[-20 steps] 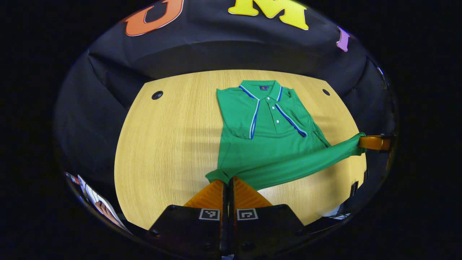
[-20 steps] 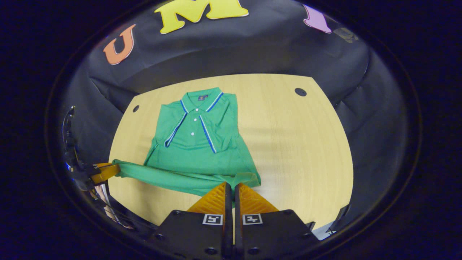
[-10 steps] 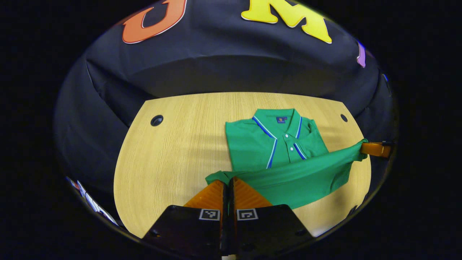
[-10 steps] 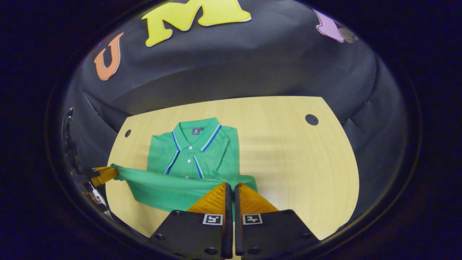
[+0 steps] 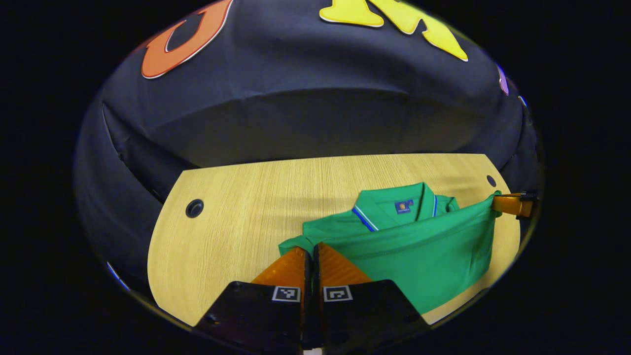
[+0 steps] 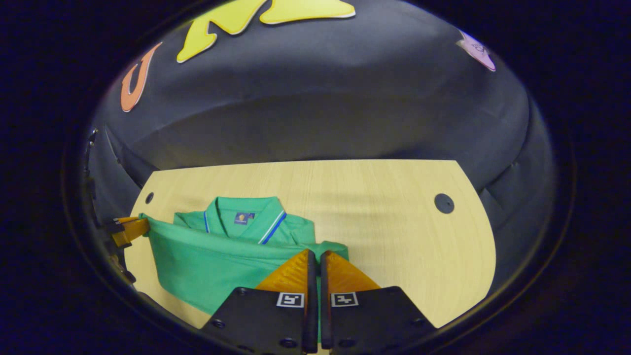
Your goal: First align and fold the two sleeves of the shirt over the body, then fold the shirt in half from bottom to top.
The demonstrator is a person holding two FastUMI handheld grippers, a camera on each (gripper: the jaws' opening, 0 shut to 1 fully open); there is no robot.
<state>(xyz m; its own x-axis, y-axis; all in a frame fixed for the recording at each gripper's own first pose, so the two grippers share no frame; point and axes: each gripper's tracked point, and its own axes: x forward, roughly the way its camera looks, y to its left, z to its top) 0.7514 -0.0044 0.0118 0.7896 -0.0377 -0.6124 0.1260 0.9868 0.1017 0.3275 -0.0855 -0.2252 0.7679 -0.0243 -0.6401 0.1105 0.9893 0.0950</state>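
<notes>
In the left gripper view, the left gripper [image 5: 311,252] sits at six o'clock, its two fingers pressed together on one bottom corner of a green polo shirt [image 5: 419,261]. In the right gripper view, the right gripper [image 6: 314,255] also sits at six o'clock, its fingers pinching the other bottom corner.

Each gripper shows again in the other's view: the right gripper [image 5: 510,203] at three o'clock in the left gripper view, the left gripper [image 6: 129,229] at nine o'clock in the right gripper view, each with cloth bunched at its tip.

Between the two grippers the shirt's hem is lifted off the table and stretched into a taut band, with the lower part of the shirt hanging below it like a curtain. Just beyond the band, the collar [image 6: 241,222] with its blue and white edging and a small neck label lies flat on the table.

The table is pale wood [image 6: 374,197] with a round dark hole [image 6: 443,203] towards each far corner. Black cloth [image 5: 305,118] closes in the far side.
</notes>
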